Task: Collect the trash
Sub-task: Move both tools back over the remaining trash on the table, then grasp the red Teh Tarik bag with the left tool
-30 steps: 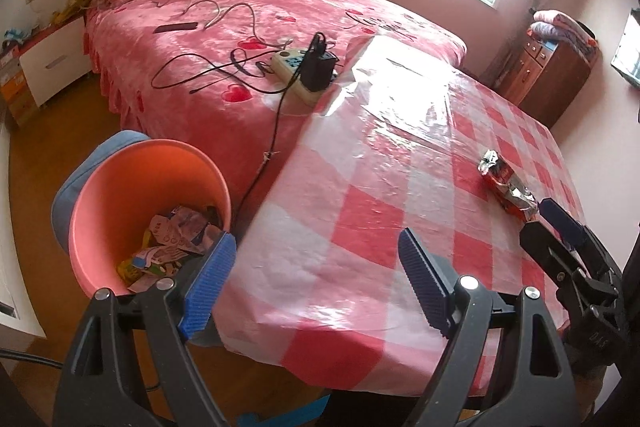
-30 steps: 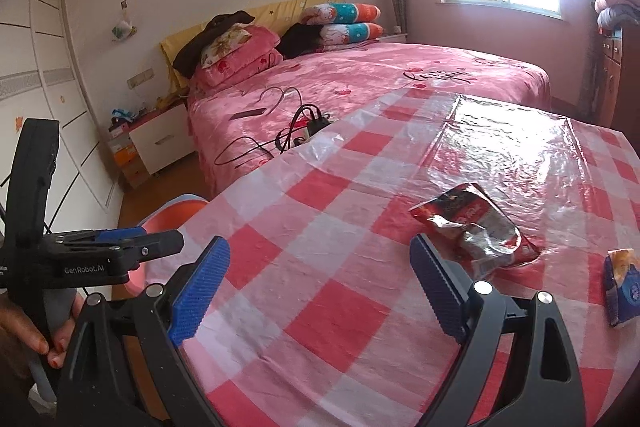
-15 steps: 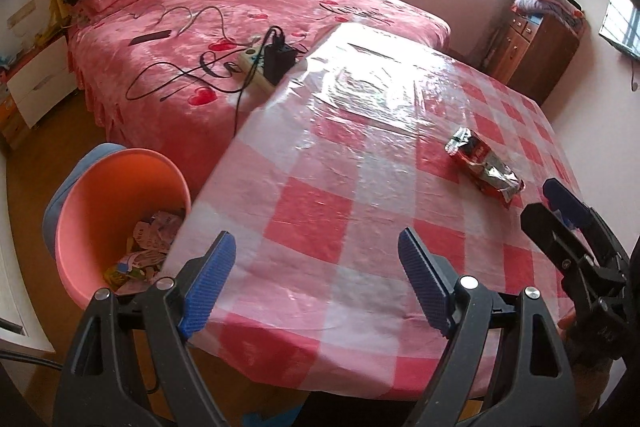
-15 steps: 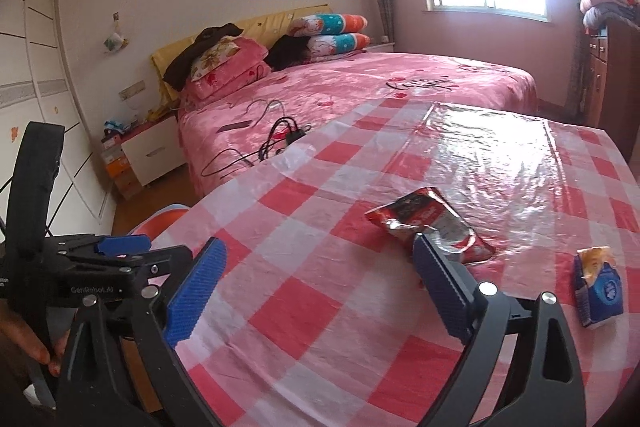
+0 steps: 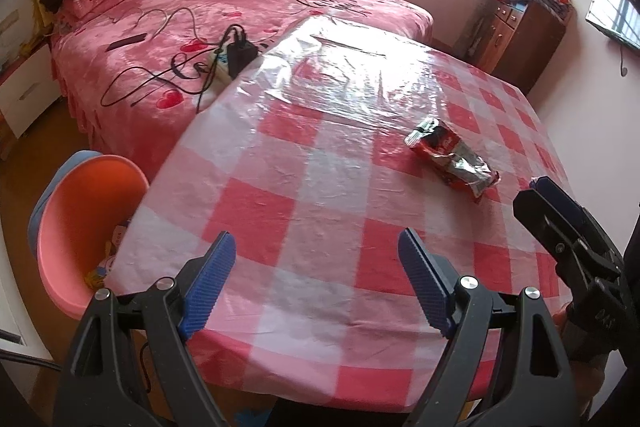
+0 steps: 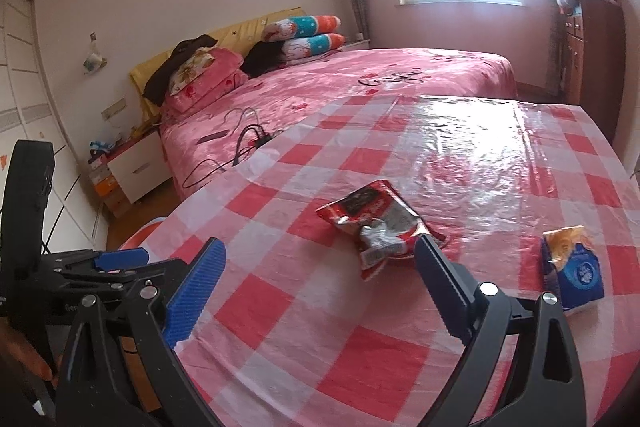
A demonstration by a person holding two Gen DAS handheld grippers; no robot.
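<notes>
A crumpled red and silver snack wrapper lies on the red-checked tablecloth. A small blue and orange packet lies to its right in the right wrist view. My left gripper hangs open and empty over the table's near edge. My right gripper is open too, with nothing between its fingers, the wrapper just beyond its right fingertip. A pink bin with paper scraps inside stands on the floor left of the table.
A pink bed with a power strip and cables touches the table's far left side. A white nightstand stands by the headboard. A wooden dresser stands at the back right.
Both grippers have shifted right along the table. The bin has slid toward the left edge of the left wrist view. The wrapper now sits closer to both, and the blue packet has come fully into view.
</notes>
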